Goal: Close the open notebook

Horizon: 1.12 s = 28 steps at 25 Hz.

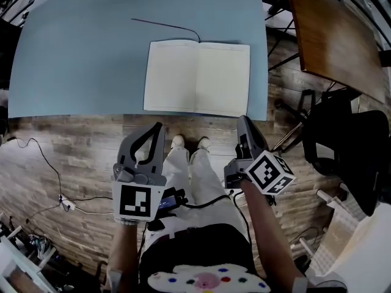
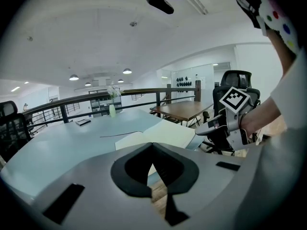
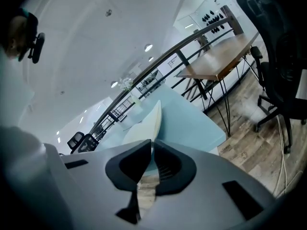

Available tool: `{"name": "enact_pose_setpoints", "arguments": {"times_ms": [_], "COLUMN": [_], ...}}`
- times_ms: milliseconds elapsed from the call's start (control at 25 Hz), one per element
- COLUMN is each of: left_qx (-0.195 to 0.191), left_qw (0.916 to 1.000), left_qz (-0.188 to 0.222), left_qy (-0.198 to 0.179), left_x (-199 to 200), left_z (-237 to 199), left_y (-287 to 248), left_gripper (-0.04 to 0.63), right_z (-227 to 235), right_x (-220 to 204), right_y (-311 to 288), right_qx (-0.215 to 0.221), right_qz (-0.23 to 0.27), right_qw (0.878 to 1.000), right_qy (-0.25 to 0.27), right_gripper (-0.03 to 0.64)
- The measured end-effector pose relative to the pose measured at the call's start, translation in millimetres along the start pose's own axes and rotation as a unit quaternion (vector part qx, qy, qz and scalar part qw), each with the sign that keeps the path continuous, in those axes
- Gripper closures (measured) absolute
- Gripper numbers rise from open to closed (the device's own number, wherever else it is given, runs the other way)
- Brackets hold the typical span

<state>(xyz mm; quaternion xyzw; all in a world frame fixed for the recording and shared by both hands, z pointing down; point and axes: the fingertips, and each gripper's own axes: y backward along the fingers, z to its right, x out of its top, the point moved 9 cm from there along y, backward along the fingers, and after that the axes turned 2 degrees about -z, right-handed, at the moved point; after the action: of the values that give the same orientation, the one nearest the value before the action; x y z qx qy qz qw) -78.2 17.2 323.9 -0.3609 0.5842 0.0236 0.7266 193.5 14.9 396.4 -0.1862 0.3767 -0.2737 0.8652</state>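
Observation:
The open notebook (image 1: 197,77) lies flat on the blue table (image 1: 79,54), cream pages up, near the front edge, with a thin dark ribbon (image 1: 165,26) trailing from its spine. Both grippers hover in front of the table over the floor, short of the book. My left gripper (image 1: 159,127) is shut and empty, its tips just below the notebook's left page. My right gripper (image 1: 243,119) is shut and empty, by the book's front right corner. The notebook (image 2: 163,134) lies ahead in the left gripper view, past the closed tips (image 2: 152,145). In the right gripper view the notebook (image 3: 144,126) shows edge-on.
A brown wooden table (image 1: 330,35) and a black office chair (image 1: 348,145) stand to the right. A cable (image 1: 43,163) runs over the wooden floor at left. The person's shoes (image 1: 189,142) sit just under the table edge. A vase (image 2: 112,110) stands at the table's far side.

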Motion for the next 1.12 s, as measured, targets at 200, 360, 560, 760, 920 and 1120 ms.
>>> {"name": "enact_pose_setpoints", "arguments": {"times_ms": [200, 360, 560, 760, 920, 1120], "left_qx": [0.009, 0.018, 0.032, 0.042, 0.052, 0.064], "left_qw": [0.9999, 0.9998, 0.9993, 0.9988, 0.9982, 0.9973], "left_qz": [0.006, 0.012, 0.02, 0.023, 0.027, 0.029], "left_qy": [0.004, 0.004, 0.007, 0.01, 0.013, 0.019], "left_x": [1.9, 4.1, 6.6, 6.7, 5.7, 3.7], "left_z": [-0.3, -1.8, -6.0, -11.3, -15.7, -19.4], "left_y": [3.7, 7.7, 13.6, 18.4, 22.8, 27.2], "left_gripper": [0.581, 0.581, 0.581, 0.581, 0.581, 0.581], "right_z": [-14.1, -24.7, -42.0, -62.7, -77.9, -92.0], "right_x": [6.9, 10.1, 12.3, 12.0, 9.8, 7.0], "right_y": [1.9, 3.0, 4.1, 3.4, 0.8, -2.2], "right_qx": [0.011, 0.017, 0.028, 0.038, 0.052, 0.069], "right_qz": [0.0, -0.002, -0.004, -0.008, -0.012, -0.017], "right_qw": [0.999, 0.996, 0.99, 0.978, 0.97, 0.96], "right_qy": [0.053, 0.088, 0.14, 0.203, 0.236, 0.27], "right_gripper": [0.571, 0.571, 0.571, 0.571, 0.571, 0.571]}}
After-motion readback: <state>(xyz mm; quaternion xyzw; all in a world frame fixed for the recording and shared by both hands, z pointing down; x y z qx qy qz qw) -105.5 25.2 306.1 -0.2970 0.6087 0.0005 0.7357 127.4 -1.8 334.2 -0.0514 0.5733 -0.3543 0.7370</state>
